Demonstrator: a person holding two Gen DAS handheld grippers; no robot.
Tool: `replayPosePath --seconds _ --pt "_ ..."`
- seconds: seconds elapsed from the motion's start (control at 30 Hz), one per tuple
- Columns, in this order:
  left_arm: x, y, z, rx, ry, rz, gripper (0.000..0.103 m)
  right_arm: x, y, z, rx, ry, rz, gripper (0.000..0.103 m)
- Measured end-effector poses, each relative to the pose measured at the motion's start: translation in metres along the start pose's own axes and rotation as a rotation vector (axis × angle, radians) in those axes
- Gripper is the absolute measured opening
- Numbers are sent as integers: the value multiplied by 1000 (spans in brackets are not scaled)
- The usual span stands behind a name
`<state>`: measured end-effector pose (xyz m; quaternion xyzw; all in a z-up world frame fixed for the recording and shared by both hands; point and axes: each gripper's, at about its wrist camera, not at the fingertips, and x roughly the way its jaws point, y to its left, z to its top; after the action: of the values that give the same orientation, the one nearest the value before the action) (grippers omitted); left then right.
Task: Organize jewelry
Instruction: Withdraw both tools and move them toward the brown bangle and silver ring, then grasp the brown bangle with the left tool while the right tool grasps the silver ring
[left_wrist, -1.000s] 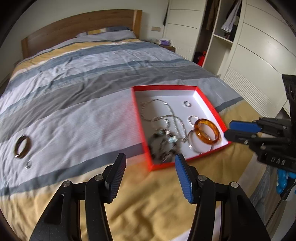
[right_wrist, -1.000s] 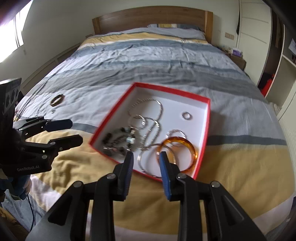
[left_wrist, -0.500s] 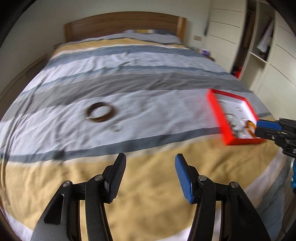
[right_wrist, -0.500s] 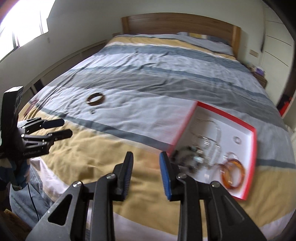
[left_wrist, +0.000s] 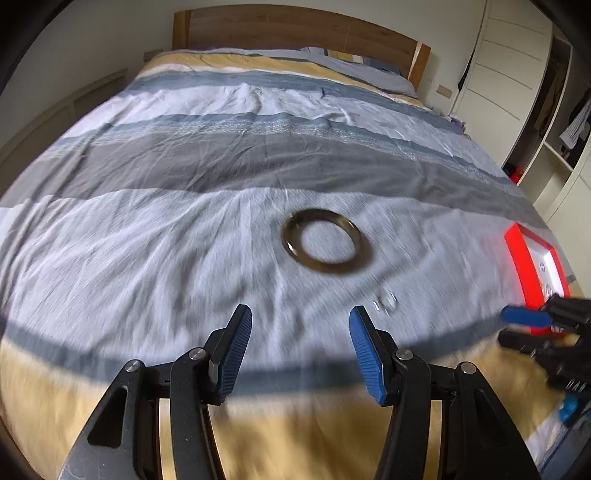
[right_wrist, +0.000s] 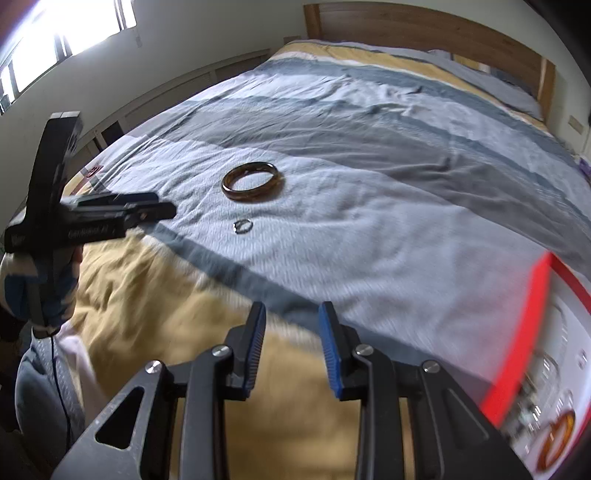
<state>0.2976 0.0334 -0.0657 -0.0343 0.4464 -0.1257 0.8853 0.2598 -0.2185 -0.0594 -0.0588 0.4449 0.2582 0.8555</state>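
Both grippers hover low over the bed (left_wrist: 147, 236), left gripper (left_wrist: 300, 347) with jaws spread wide toward the brown bangle (left_wrist: 325, 245), right gripper (right_wrist: 291, 334) empty, jaws parted.

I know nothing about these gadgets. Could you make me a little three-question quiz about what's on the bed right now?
1. True or false: the brown bangle lies inside the red box.
2. Which lies nearer the left tool: the bangle or the small ring?
3. Is either tool holding anything?

Key: 1. False, it lies on the bedspread. 2. The small ring. 3. No; the left tool and right tool are both open and empty.
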Motion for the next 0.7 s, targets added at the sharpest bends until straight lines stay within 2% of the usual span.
replayPosePath --seconds 0.17,0.23,0.3,0.37,0.5,0.6,0.63,0.67,0.7 --pt "40 20 31 -19 20 -49 54 36 5 20 -26 2 45 28" --pt "55 25 38 -27 28 -51 54 50 9 26 -37 1 67 29" --pt "65 28 42 -28 31 -45 54 61 12 31 -43 1 81 36" --pt "74 29 46 -15 35 -39 52 69 15 35 -49 -4 93 39" --pt "86 26 51 22 40 -15 48 82 21 44 -54 -20 114 39" --pt "92 22 53 47 38 1 40 90 27 48 -69 -26 115 39" --pt "92 21 53 57 36 4 32 92 30 49 -81 -24 116 39" --pt "93 19 52 68 36 1 18 93 33 49 -93 -23 112 38" --pt "92 17 52 77 36 -2 13 94 37 48 -110 -21 103 37"
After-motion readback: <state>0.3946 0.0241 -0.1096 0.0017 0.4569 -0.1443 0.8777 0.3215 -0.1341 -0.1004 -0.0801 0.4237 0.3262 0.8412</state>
